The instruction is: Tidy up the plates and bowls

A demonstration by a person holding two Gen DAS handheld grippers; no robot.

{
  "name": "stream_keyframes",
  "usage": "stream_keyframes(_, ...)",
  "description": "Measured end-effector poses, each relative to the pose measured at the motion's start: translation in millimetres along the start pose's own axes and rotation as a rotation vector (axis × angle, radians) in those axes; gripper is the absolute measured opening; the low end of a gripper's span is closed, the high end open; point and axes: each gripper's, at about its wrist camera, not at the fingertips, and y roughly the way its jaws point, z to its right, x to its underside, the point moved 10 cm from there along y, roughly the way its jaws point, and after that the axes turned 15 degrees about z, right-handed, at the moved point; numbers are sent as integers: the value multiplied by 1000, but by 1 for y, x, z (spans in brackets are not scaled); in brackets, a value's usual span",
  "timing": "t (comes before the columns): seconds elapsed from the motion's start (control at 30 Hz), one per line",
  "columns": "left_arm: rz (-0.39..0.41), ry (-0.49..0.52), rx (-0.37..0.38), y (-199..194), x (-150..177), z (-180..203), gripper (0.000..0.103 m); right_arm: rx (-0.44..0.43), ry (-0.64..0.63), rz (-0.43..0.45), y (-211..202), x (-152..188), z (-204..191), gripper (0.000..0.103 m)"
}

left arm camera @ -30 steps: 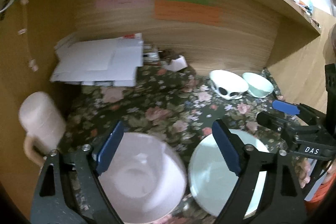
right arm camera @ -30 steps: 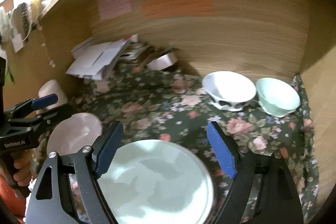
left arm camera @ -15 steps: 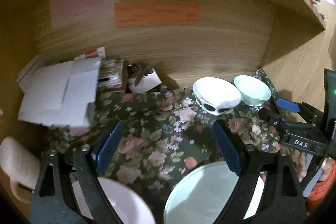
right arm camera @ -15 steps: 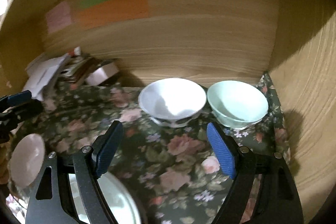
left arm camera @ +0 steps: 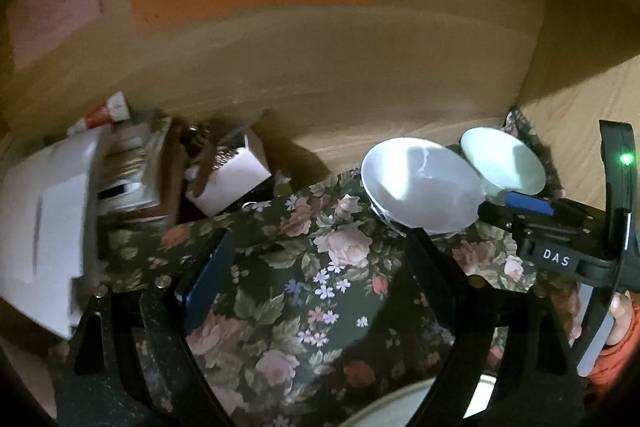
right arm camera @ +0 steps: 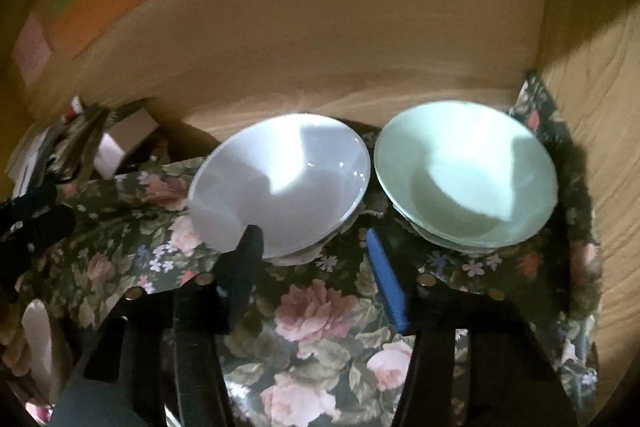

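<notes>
The right gripper (right arm camera: 310,247), its jaws just closing but empty, nears the shiny white bowl (right arm camera: 280,183) by the pale green bowl (right arm camera: 466,175) in the shelf's back right corner; it could bump them together.

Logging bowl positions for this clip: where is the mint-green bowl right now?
The mint-green bowl sits at the back right corner of the floral cloth, close beside the white bowl on its left and near the wooden side wall.

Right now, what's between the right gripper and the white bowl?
Nothing but floral cloth. In the right wrist view, the right gripper, jaws just closing on nothing, sits right before the white bowl.
</notes>
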Motion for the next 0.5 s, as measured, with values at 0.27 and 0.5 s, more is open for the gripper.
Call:
stream_keyframes(0.27,-61,7,10,35,10,1,88,-17,55,-60,25,8,1,44)
stream_keyframes(0.5,-75,-8,31,43,13,1,88,-23,61,-115,46,14,-2,42)
